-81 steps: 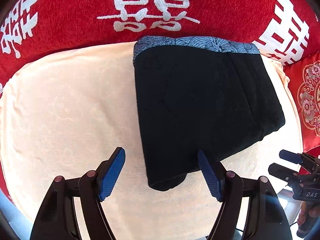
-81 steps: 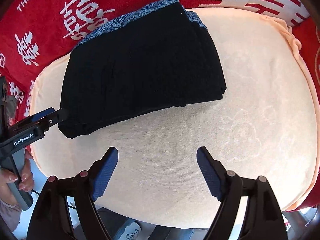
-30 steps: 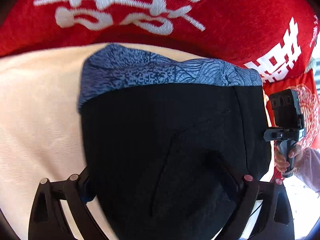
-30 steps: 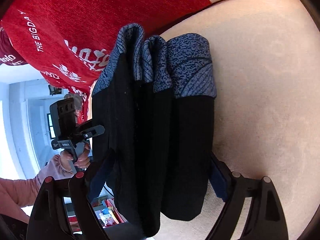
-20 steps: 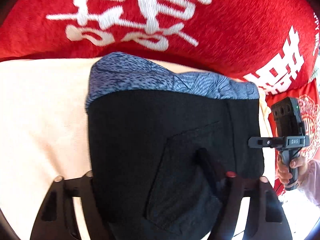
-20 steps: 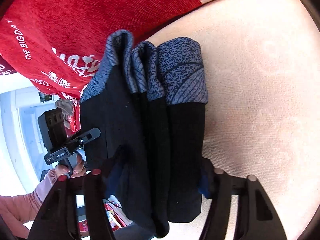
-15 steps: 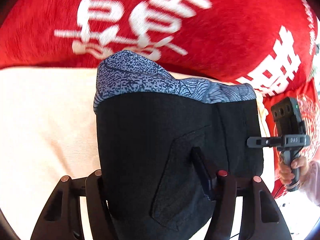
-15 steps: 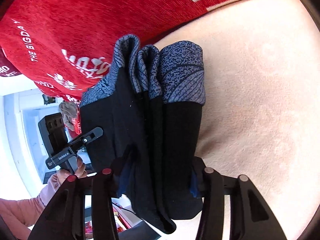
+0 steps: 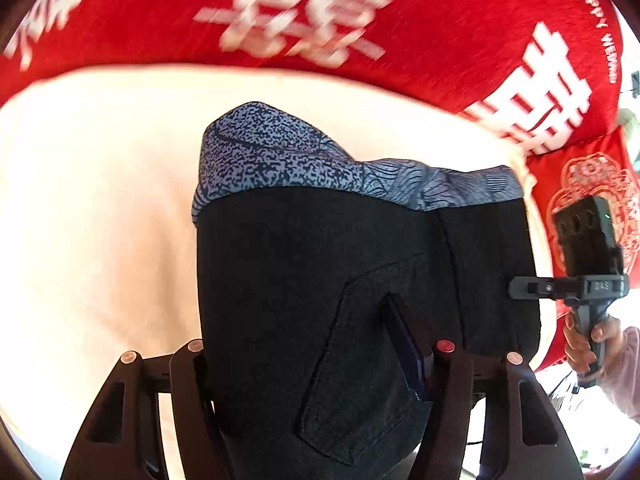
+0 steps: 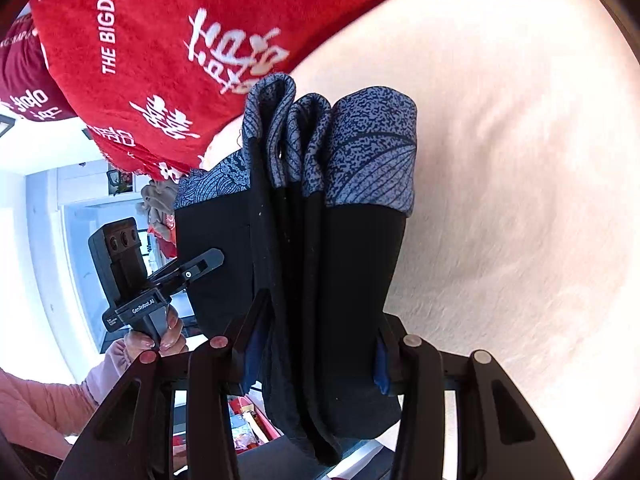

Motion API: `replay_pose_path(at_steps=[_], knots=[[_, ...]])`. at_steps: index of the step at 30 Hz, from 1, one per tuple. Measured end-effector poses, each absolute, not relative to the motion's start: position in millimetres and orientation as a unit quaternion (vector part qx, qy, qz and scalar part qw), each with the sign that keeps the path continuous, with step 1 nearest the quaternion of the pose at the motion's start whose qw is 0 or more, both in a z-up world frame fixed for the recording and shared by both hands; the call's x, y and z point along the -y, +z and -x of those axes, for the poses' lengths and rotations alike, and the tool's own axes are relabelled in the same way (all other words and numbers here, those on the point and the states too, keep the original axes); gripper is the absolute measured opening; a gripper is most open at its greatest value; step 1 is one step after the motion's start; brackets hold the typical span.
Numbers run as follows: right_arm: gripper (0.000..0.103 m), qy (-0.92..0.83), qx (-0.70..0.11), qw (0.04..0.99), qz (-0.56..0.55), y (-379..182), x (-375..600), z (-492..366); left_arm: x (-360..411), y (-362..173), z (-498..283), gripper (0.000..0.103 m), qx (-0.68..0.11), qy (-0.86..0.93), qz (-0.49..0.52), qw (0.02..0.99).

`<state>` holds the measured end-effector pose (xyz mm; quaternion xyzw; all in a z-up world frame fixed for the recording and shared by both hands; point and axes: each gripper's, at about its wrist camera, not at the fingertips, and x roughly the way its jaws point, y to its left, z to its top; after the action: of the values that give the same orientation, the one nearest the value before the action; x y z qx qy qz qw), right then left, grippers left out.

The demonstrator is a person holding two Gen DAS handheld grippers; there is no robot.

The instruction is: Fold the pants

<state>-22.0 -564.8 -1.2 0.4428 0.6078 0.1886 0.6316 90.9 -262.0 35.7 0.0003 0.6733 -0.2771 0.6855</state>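
The folded black pants [image 9: 304, 280] with a blue patterned waistband fill the middle of the left wrist view, above a cream cushion [image 9: 92, 208]. My left gripper [image 9: 304, 344] is shut on the near edge of the bundle. In the right wrist view the pants [image 10: 320, 280] show as several stacked layers seen edge-on. My right gripper [image 10: 320, 344] is shut on those layers. Each gripper shows in the other's view: the right one [image 9: 532, 290] at the bundle's right side, the left one [image 10: 200, 264] at its left side.
A red cloth with white characters [image 9: 360, 32] covers the backrest behind the cushion; it also shows in the right wrist view [image 10: 160, 60]. A red patterned pillow [image 9: 580, 184] lies at the right. A bright room [image 10: 48, 240] lies beyond the cushion's left edge.
Both grippers went from open in front of the flat pants to closed around the bundle. The bundle now stands raised off the cushion, and the background has shifted.
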Motion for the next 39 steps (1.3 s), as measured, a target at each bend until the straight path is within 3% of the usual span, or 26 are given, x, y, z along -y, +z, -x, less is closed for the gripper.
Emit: replay_pose_path(at_steps=[2,4,7,14,24,26,39], knots=[[0.047,0.172,-0.616,0.626,-0.446,-13,557,34,250,20,-84,0.07,-0.68,-0.264,-0.004,0.684],[0.052,0.15,-0.618,0.643,-0.426,-15,548,40,239,13,-78,0.084,-0.668,-0.248,-0.011,0.701],[0.059,0.117,-0.618,0.652,-0.424,-14,550,46,238,15,-73,0.089,-0.66,-0.23,-0.035,0.714],[0.081,0.02,-0.647,0.676,-0.352,16,535,46,248,34,-53,0.09,-0.645,-0.214,-0.103,0.726],[0.09,-0.089,-0.647,0.712,-0.259,74,504,91,241,86,0,0.09,-0.627,-0.171,-0.156,0.743],[0.097,-0.089,-0.648,0.715,-0.247,87,492,98,239,97,11,0.09,-0.636,-0.173,-0.153,0.737],[0.099,-0.121,-0.656,0.724,-0.173,152,431,115,237,158,37,0.09,-0.639,-0.165,-0.186,0.728]])
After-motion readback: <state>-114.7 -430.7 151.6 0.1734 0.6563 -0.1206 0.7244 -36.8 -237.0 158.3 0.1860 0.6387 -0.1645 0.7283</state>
